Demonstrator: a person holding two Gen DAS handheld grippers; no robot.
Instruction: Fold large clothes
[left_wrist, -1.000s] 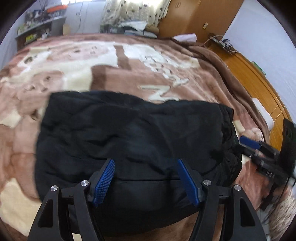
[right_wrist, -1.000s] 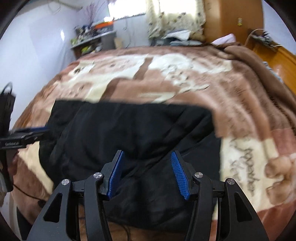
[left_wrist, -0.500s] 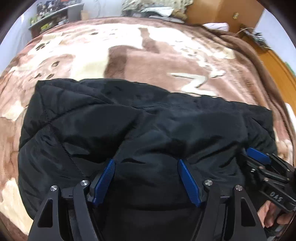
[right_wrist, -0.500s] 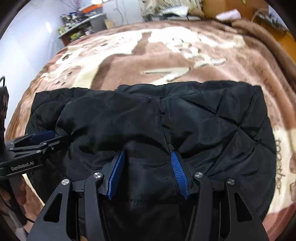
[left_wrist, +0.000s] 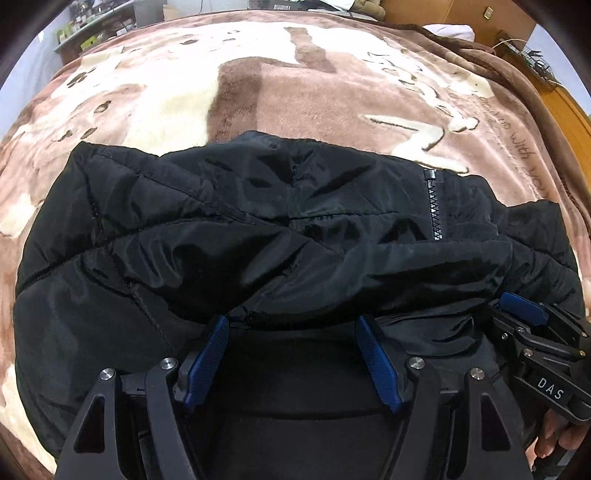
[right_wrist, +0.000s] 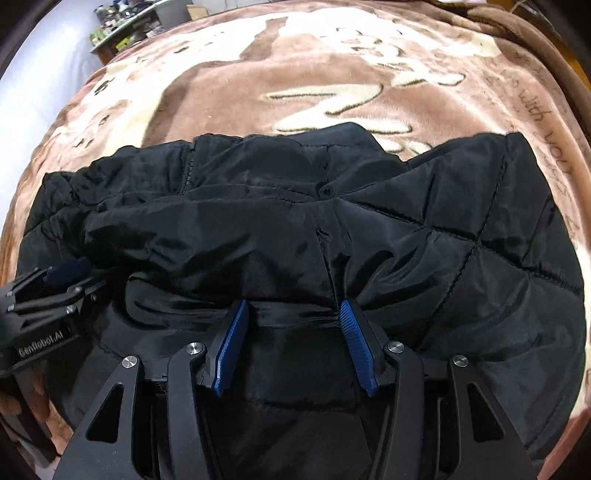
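A black quilted jacket (left_wrist: 280, 236) lies bunched and partly folded on a brown and cream blanket (left_wrist: 258, 92) that covers the bed; its far edge runs across the middle of both views, and a short zip (left_wrist: 436, 206) shows near that edge in the left view. The left gripper (left_wrist: 291, 325) points steeply down at the near part of the jacket; its blue pads (left_wrist: 207, 358) stand well apart, their tips at a raised fold, and nothing is pinched between them. The right gripper (right_wrist: 291, 306) is set just beside it over the same near edge; its jaws stand somewhat narrower, with a ridge of cloth rising between the pad tips, but whether the pads (right_wrist: 354, 339) press on that cloth cannot be told. Each gripper shows at the side of the other's view; a hand (left_wrist: 561, 432) holds the right one.
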